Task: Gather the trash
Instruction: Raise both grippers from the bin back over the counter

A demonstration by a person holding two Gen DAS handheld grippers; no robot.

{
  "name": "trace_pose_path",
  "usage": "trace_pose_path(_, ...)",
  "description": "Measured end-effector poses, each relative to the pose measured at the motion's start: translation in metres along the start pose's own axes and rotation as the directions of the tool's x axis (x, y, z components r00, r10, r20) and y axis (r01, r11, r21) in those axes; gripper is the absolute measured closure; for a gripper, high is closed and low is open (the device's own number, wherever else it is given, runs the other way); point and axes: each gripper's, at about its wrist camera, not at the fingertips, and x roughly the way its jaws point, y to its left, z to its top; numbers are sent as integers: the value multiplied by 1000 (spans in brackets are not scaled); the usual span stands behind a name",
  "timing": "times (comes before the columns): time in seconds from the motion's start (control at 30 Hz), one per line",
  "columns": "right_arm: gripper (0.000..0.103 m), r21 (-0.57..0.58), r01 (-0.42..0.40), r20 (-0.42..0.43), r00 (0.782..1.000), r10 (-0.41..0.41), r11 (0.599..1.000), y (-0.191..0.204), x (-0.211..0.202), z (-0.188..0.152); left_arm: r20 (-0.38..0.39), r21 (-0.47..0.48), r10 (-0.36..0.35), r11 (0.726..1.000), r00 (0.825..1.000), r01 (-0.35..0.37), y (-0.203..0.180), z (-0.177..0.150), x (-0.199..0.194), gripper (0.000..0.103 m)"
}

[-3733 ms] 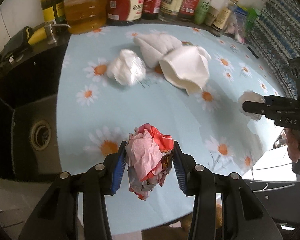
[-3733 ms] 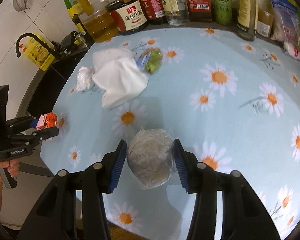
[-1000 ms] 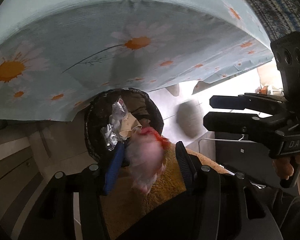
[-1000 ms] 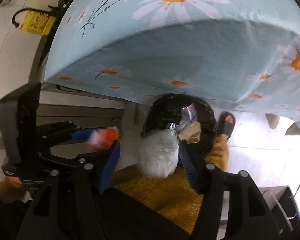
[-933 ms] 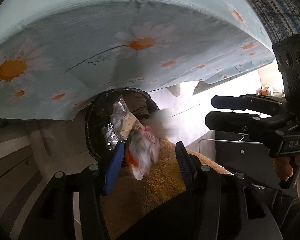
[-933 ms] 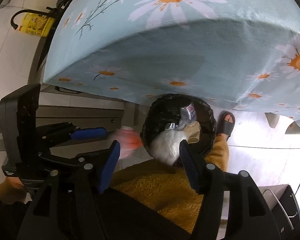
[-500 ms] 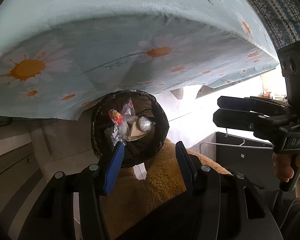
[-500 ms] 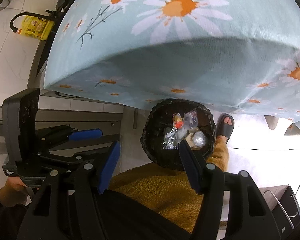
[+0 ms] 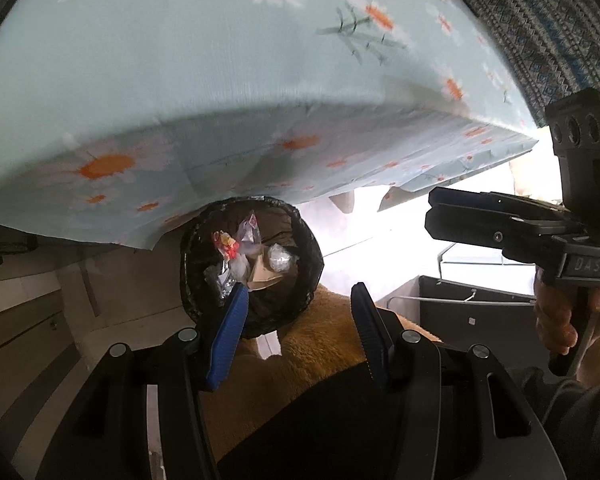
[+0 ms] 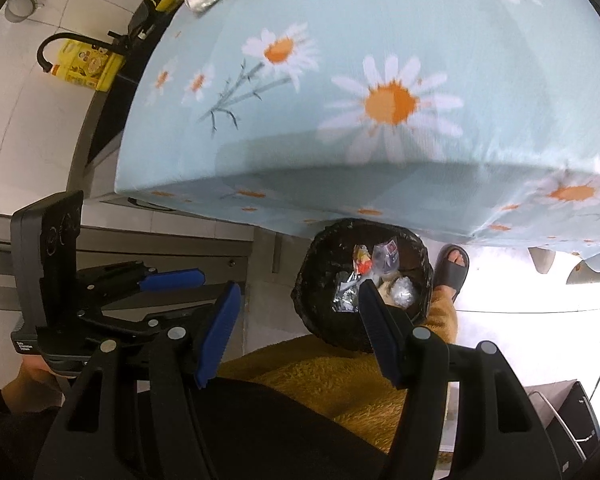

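Lying now in bin [image 9: 312,248]: both wads | left gripper [image 9: 296,334], right gripper [image 10: 298,330] fingers wide, emptied

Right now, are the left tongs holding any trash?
No, the left tongs are open with nothing between the blue pads; the red wad lies inside the bin.

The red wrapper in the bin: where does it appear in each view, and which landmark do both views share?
Left wrist: the red wrapper lies in the bin, upper left inside, left of centre.
Right wrist: the red wrapper lies in the bin, near the far rim, right of centre.
Shared landmark: the tablecloth edge hanging above the bin.
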Motion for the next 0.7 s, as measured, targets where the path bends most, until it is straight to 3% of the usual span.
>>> trace_pose_path(0.5, 35, -108, 31, 139, 990, -15, 994, 33, -61, 16, 142, 58, 3, 998, 990, -12, -28, 21, -59, 51)
trace_pose_path(0.53, 34, -113, 33, 152, 988, -15, 993, 35, -65, 19, 156, 64, 7, 998, 988, -17, -31, 22, -65, 46)
trace_pose_path(0.57, 33, -116, 36, 160, 987, -17, 993, 36, -68, 21, 168, 66, 10, 998, 986, -21, -32, 23, -69, 34)
trace_pose_path(0.7, 29, -142, 70, 192, 980, -42, 987, 39, -76, 36, 216, 76, 18, 996, 976, -35, -38, 30, -84, 32)
